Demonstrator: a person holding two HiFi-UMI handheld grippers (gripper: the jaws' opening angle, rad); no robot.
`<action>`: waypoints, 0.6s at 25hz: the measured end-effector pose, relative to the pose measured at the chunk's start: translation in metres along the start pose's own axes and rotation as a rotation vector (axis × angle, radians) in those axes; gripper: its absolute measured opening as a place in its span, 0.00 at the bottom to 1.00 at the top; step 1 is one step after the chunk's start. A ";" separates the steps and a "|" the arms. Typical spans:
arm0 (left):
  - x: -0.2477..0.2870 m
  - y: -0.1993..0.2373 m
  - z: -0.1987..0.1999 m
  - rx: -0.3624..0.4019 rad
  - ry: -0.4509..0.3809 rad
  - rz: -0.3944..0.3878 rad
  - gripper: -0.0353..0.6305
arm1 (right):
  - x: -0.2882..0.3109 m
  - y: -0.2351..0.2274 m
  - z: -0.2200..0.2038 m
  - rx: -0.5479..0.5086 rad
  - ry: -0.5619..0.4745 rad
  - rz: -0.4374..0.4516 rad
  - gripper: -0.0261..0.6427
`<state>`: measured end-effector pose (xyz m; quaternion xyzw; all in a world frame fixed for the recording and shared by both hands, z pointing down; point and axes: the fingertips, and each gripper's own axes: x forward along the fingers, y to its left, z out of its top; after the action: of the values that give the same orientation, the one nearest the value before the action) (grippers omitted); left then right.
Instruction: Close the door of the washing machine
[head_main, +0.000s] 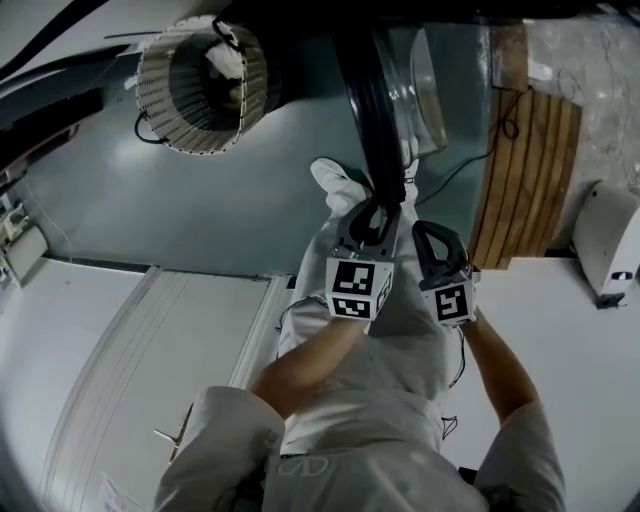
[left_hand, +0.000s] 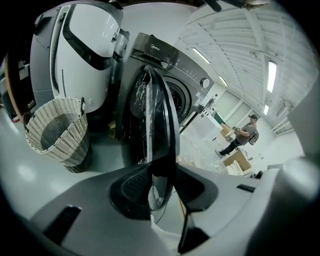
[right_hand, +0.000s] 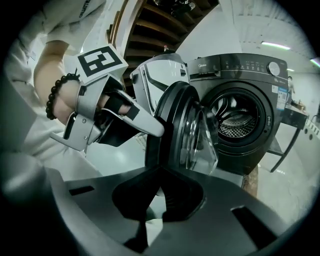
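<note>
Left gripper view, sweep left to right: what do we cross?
wicker basket → washer door, open and seen edge-on → person standing far off

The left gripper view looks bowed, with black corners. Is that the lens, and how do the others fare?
Left gripper view: yes, the wide lens bends the ceiling into arcs, ceiling lights glare white, the washing machine door is a dark silhouette. Right gripper view: same black frame, reflections streak the door glass. Head view: dimmer, wicker laundry basket sharp.
</note>
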<state>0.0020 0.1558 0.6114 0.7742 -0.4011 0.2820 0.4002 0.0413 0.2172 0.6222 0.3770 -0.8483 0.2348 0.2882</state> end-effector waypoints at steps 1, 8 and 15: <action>0.002 -0.003 -0.001 -0.003 0.008 -0.006 0.25 | 0.000 -0.001 -0.001 0.008 -0.005 -0.005 0.06; 0.019 -0.025 0.006 -0.023 0.013 -0.030 0.27 | -0.006 -0.020 -0.017 0.045 -0.006 -0.046 0.11; 0.035 -0.048 0.010 -0.043 0.040 -0.049 0.28 | -0.010 -0.035 -0.032 0.063 -0.011 -0.072 0.16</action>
<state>0.0614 0.1506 0.6138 0.7693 -0.3798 0.2788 0.4315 0.0840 0.2205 0.6452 0.4174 -0.8280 0.2489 0.2795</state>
